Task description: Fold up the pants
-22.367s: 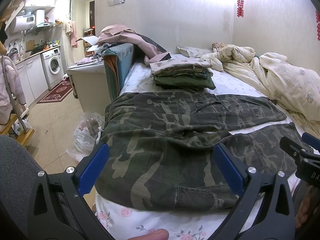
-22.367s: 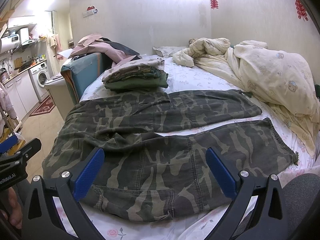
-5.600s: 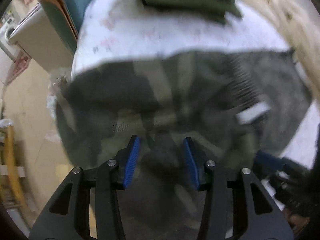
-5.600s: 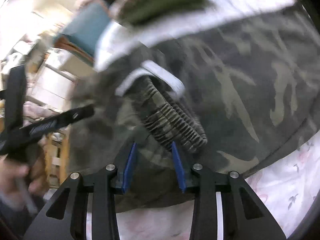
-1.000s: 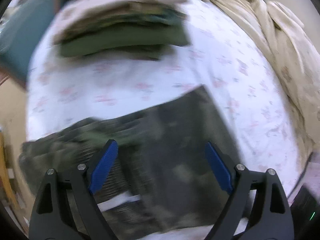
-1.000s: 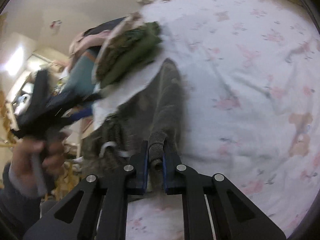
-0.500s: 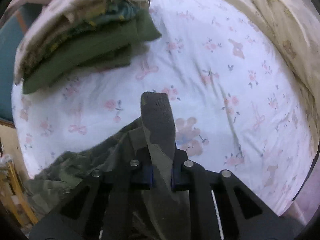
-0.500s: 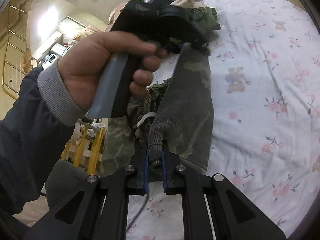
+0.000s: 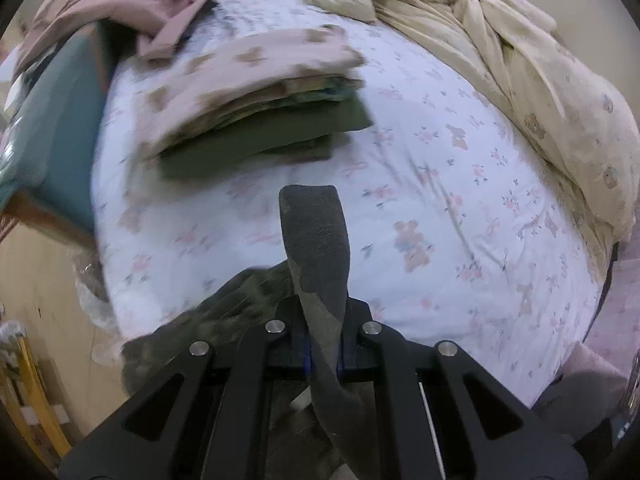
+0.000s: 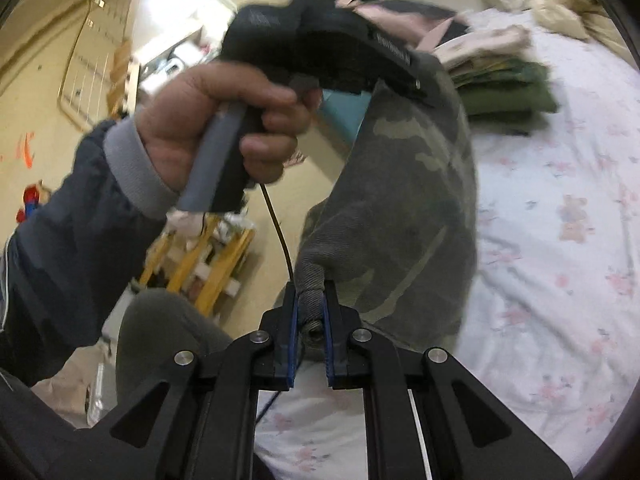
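My left gripper [image 9: 323,354] was clamped tight on a band of the camouflage pants [image 9: 316,248], which stuck up between the jaws and curled over at the top, the rest of the cloth bunched below and to the left over the bed's edge. Beyond it I saw the floral sheet [image 9: 460,184], a stack of folded clothes [image 9: 256,108] at the far left of the bed and a cream duvet [image 9: 552,80] heaped along the right. My right gripper [image 10: 309,338] pinched a thick rolled edge of the same pants [image 10: 404,200], and the cloth ran up from it to the other gripper, held aloft in my left hand [image 10: 224,120] above the bed. The folded stack [image 10: 504,80] lay behind, blurred.
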A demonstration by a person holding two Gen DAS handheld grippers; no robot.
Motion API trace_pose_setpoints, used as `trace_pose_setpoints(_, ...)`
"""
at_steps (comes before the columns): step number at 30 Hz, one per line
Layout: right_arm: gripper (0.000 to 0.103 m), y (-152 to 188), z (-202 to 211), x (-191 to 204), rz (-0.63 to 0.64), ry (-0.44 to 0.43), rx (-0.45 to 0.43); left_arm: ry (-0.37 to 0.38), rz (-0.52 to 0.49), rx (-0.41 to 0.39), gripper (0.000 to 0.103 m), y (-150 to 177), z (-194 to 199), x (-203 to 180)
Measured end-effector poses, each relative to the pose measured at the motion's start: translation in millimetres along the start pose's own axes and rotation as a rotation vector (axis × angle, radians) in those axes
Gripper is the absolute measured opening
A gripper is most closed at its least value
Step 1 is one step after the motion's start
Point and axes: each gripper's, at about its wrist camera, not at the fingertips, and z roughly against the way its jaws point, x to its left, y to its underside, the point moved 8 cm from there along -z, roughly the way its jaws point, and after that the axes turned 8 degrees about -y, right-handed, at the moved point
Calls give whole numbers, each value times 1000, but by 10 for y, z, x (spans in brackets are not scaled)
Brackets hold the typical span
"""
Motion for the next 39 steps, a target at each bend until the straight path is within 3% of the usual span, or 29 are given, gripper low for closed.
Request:
trace_pose_setpoints(8,10,140,-1106,438,52,1,163,-30,136,-2,6,683,-6,1155)
trace_pose_setpoints(12,10,293,-1752,472,65,38,251,-31,225,27,6,1035,-357,1651)
trace_pose_setpoints(17,10,541,-2230,367,64,83,358,-45,275,85,10,1403,-751,1886)
trace_pose_setpoints(20,16,699,-2412,225,20,103,394,-104,303,139,32,1522,-1001,1977)
trace_pose_setpoints(22,21,751,-2452,185,-31,88,393,-210,273,129,72,1565,-1026,2056)
trace_pose_setpoints(24,26,763,-2377,258,-81,30,406,-321,229,112,87,1595,-985,2135)
trace_pose_setpoints(25,27,749,-2300,307,-76,17,409,-354,206,112,86,1613,-954,2171)
trace_pose_setpoints(28,28,646,-1834,403,-42,5,315,-386,222,69,86,1611,-700,2300)
trace_pose_setpoints(30,58,537,-1394,304,-74,9,202,-348,287,-3,85,1569,-416,2333)
trace_pose_setpoints(31,83,478,-1141,172,-101,29,126,-318,307,-34,85,1559,-319,2312)
trace_pose_setpoints(32,92,450,-943,55,-131,48,54,-267,321,-67,85,1555,-215,2241)
trace_pose_setpoints(34,93,449,-576,-371,-259,115,-76,-123,296,-64,85,1597,-173,1952)
trace_pose_setpoints(36,93,551,-394,-850,-436,142,-161,-35,233,12,85,1720,-311,1664)
trace_pose_setpoints(38,93,657,-420,-1198,-545,149,-196,-49,180,93,85,1835,-502,1535)
trace_pose_setpoints(39,94,760,-481,-1389,-601,147,-205,-91,146,144,85,1923,-660,1518)
